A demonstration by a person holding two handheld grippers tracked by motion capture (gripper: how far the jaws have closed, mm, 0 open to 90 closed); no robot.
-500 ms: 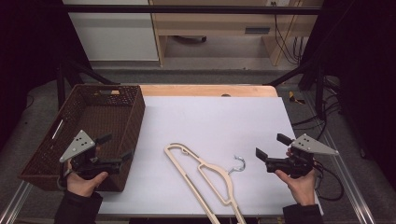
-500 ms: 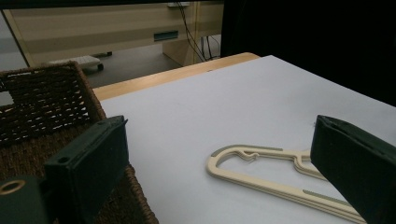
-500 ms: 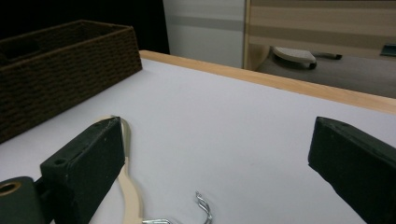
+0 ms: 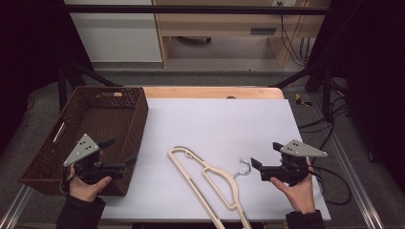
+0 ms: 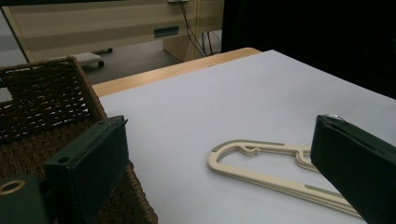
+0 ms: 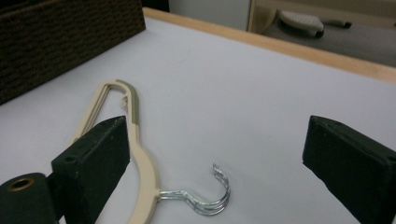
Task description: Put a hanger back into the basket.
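Claws [image 4: 260,169] unmoved beside hanger [image 4: 210,183]

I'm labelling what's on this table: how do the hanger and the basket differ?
The hanger is cream plastic with a metal hook; the basket is dark brown wicker. The hanger lies flat in front of the person, between the two grippers; the basket stands with raised walls at the table's left edge. The hanger is thin and open-framed; the basket is a deep box. Neither is held.

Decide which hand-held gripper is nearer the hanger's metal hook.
Right. The right hand-held gripper sits just beside the metal hook, jaws open toward it; the left hand-held gripper hovers by the basket, far across.
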